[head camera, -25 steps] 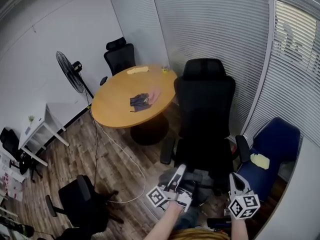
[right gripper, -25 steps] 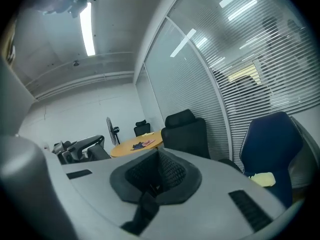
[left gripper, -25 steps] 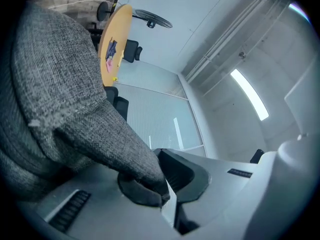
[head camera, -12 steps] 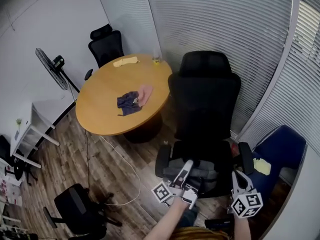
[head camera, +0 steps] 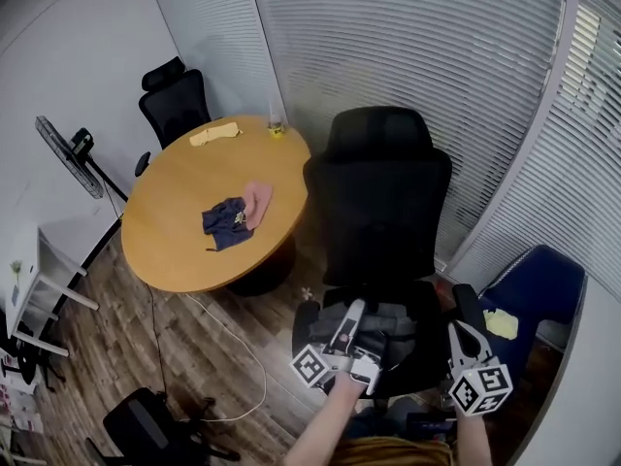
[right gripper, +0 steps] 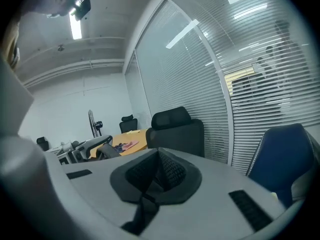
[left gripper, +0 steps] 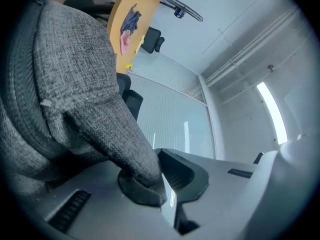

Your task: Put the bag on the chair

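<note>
Grey woven fabric bag (head camera: 380, 318) sat over the seat of the black high-backed office chair (head camera: 383, 197), partly hidden by the left gripper (head camera: 351, 333), whose jaws pinched a fold of it. Right gripper (head camera: 460, 341), beside the chair, had its jaws closed on nothing.

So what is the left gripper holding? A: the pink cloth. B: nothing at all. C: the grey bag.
C: in the left gripper view, the left gripper has its jaws pinched shut on a fold of the grey bag.
</note>
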Demonstrator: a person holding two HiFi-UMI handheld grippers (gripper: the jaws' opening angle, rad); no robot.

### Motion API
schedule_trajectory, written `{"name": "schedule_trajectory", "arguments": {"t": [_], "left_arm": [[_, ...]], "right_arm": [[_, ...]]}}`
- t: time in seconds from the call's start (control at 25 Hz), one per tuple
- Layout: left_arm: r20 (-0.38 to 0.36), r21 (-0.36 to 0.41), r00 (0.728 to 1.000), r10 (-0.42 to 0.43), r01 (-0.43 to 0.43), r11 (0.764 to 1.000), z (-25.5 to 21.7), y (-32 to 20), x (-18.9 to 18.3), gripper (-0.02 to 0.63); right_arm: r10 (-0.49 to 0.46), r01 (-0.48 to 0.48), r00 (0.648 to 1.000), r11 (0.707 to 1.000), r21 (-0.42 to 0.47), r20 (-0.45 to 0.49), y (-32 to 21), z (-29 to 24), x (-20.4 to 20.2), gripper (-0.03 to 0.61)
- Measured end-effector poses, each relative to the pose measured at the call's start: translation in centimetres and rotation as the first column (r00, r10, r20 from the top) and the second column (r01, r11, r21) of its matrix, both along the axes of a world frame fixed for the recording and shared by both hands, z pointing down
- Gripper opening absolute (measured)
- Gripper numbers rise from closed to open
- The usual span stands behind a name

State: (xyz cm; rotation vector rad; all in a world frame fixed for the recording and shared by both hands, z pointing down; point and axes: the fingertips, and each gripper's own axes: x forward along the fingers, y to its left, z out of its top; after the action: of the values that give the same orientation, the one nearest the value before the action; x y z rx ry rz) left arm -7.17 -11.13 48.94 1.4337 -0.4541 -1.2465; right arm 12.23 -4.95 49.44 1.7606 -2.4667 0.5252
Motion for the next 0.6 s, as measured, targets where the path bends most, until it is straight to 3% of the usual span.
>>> {"name": "schedule_trajectory", "arguments": {"t": [0.6], "left_arm": [[-0.017, -0.01, 0.999, 0.028, -0.028, 1.0, -0.2, -2.2, 0.5, 0.021]], "right_arm": [[0.023, -0.023, 1.0, 1.0, 0.008, 0.008, -2.2, -0.6, 0.2, 0.012]]}}
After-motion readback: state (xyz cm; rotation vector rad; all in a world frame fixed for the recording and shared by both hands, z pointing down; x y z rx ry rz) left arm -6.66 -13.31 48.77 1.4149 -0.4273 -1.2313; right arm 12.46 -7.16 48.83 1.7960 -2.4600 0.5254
